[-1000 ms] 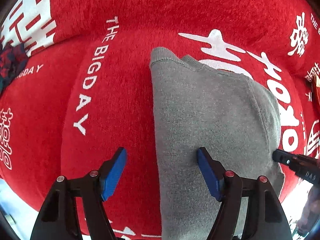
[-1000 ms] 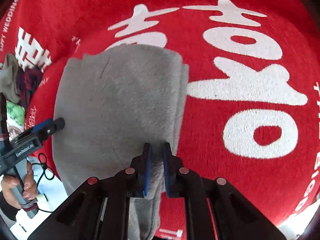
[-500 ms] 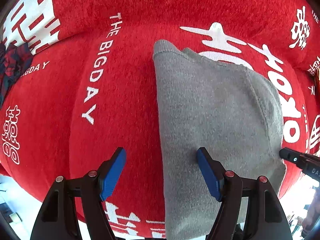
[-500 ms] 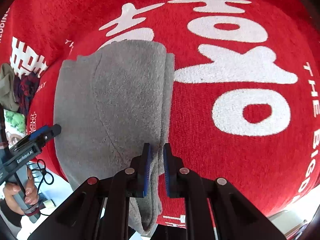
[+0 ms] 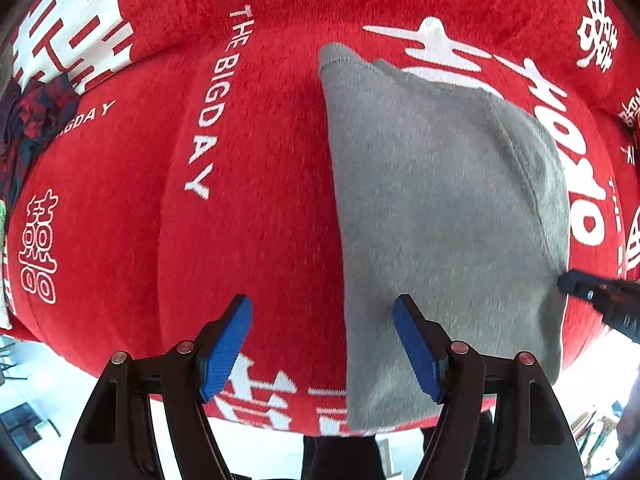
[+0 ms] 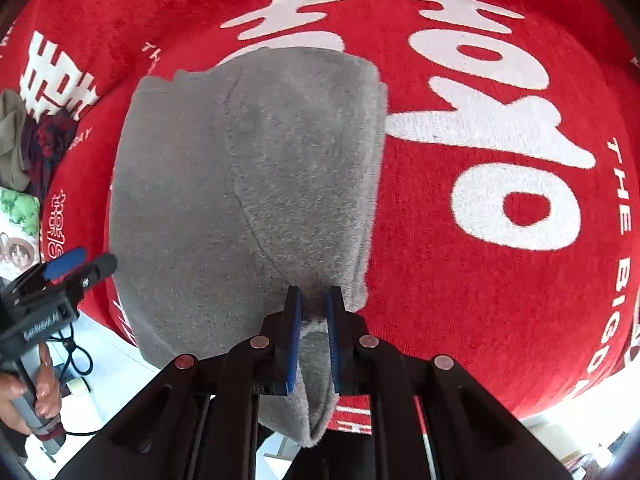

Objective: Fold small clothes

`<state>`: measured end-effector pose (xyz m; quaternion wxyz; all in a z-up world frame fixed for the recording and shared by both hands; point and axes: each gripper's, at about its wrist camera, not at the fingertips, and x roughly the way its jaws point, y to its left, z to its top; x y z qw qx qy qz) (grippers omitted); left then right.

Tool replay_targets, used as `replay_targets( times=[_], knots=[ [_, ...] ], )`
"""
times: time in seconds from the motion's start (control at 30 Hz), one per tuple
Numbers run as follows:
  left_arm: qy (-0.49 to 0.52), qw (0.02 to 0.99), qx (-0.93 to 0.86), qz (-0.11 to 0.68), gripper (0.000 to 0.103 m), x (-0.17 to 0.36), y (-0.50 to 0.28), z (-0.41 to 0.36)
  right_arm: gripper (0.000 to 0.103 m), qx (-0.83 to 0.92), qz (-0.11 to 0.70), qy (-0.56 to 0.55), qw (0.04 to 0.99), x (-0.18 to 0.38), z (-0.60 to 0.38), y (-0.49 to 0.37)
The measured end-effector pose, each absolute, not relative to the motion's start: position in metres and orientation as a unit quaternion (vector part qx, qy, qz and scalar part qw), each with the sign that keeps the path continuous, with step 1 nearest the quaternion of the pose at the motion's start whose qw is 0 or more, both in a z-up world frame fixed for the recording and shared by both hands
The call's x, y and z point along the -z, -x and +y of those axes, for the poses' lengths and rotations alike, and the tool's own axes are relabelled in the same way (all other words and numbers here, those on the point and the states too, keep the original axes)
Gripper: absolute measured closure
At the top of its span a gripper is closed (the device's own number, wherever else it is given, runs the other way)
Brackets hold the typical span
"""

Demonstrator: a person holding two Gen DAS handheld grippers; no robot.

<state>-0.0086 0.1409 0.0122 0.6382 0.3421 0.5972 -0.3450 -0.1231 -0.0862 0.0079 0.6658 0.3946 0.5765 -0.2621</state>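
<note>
A folded grey garment (image 5: pixel 440 208) lies on a red cloth with white lettering (image 5: pixel 248 208). It also shows in the right wrist view (image 6: pixel 248 184). My left gripper (image 5: pixel 322 344) is open and empty, hovering over the garment's left edge near its front end. My right gripper (image 6: pixel 312 308) is shut on the garment's near right corner, with grey cloth pinched between the blue pads (image 6: pixel 295 336). The right gripper's tip shows at the far right of the left wrist view (image 5: pixel 576 284). The left gripper shows at the left of the right wrist view (image 6: pixel 80 268).
A dark patterned piece of clothing (image 5: pixel 32 120) lies at the far left on the red cloth. In the right wrist view, an olive garment (image 6: pixel 12 140) and a printed cloth (image 6: pixel 16 228) lie beside it. The red cloth's front edge (image 5: pixel 260 408) runs close below the grippers.
Both grippers have drawn back a little toward the front edge, so more of the cloth's front edge shows. The right gripper keeps its hold on the grey garment's corner.
</note>
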Motion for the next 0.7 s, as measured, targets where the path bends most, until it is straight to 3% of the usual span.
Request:
replay_targets(
  times=[0.03,0.07,0.37,0.5,0.63,0.7],
  knots=[
    [-0.342,0.637,0.344,0.599,0.029,-0.015,0.009,0.144,0.071,0.266,0.583,-0.390,0.661,-0.008,-0.087,0.123],
    [-0.341,0.637,0.343,0.601,0.029,-0.017,0.009,0.146,0.068,0.270,0.589,-0.388,0.656,-0.008,-0.087,0.124],
    [-0.345,0.626,0.342,0.610,0.029,-0.034,0.016,0.160,0.067,0.283,0.598,-0.424,0.618,-0.016,-0.071,0.144],
    [-0.350,0.620,0.349,0.609,0.029,-0.046,0.021,0.161,0.044,0.286,0.589,-0.436,0.617,-0.030,-0.060,0.143],
    [-0.363,0.615,0.359,0.601,0.029,-0.061,0.028,0.159,0.043,0.279,0.580,-0.437,0.628,-0.047,-0.054,0.136],
    [-0.366,0.611,0.367,0.599,0.029,-0.070,0.031,0.157,0.032,0.277,0.575,-0.436,0.634,-0.057,-0.051,0.133]
  ],
)
